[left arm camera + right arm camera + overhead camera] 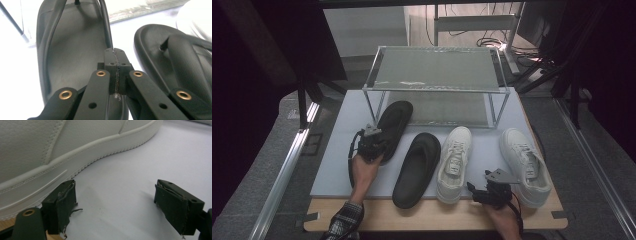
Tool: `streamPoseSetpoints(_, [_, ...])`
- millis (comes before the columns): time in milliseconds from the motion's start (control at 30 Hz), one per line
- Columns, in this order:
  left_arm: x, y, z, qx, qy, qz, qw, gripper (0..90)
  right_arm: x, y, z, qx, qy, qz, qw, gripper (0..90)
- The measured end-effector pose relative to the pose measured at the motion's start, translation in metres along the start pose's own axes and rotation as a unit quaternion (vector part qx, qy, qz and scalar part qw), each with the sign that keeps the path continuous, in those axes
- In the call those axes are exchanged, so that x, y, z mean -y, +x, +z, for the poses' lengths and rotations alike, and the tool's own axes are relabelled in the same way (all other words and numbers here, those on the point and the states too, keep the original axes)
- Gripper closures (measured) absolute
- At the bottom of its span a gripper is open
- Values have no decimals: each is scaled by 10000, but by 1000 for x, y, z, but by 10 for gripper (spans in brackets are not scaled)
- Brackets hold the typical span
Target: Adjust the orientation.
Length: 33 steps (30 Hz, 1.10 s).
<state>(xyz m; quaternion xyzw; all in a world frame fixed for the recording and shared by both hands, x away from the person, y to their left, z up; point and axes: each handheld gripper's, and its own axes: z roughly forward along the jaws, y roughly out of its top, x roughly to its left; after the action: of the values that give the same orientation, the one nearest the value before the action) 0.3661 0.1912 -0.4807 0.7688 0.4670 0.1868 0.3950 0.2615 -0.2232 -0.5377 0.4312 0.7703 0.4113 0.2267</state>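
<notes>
Black sandal (pixel 75 50) is lying under the left gripper (pixel 115 52), whose jaws are closed together with nothing between them, beside its pair (pixel 417 167) near the rack (pixel 437 70). It is judged light, soft and bendable, best taken by the strap or side rim. The right gripper (pixel 115 205) is held open beside a white sneaker (pixel 62 147).

sleeve (pixel 346 219): plaid, dark and light checks
left gripper (pixel 115 53): black jaws, brass rivets
right gripper (pixel 116 201): frayed dark pads

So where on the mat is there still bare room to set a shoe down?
The rack's top shelf is bare, as is the mat's left strip beside the left black sandal. The front row is crowded: second sandal, two white sneakers, narrow gaps between them.
</notes>
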Motion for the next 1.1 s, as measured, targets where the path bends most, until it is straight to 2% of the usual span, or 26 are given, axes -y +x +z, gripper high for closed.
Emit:
streamPoseSetpoints(267, [32, 8, -26, 37, 54, -63, 10000, 900, 0, 0, 0, 0, -4, -10, 10000, 179])
streamPoseSetpoints(533, [57, 8, -38, 64, 78, -114, 9999, 900, 0, 0, 0, 2, -5, -9, 10000, 179])
streamPoseSetpoints(600, [59, 8, -38, 61, 82, -101, 9999, 900, 0, 0, 0, 2, -4, -8, 10000, 179])
streamPoseSetpoints(833, [65, 8, -31, -156, 168, -10, 9997, 900, 0, 0, 0, 2, -5, -7, 10000, 179])
streamPoseSetpoints(1100, [62, 8, -24, -261, 123, 8, 9996, 900, 0, 0, 0, 1, -5, -8, 10000, 179])
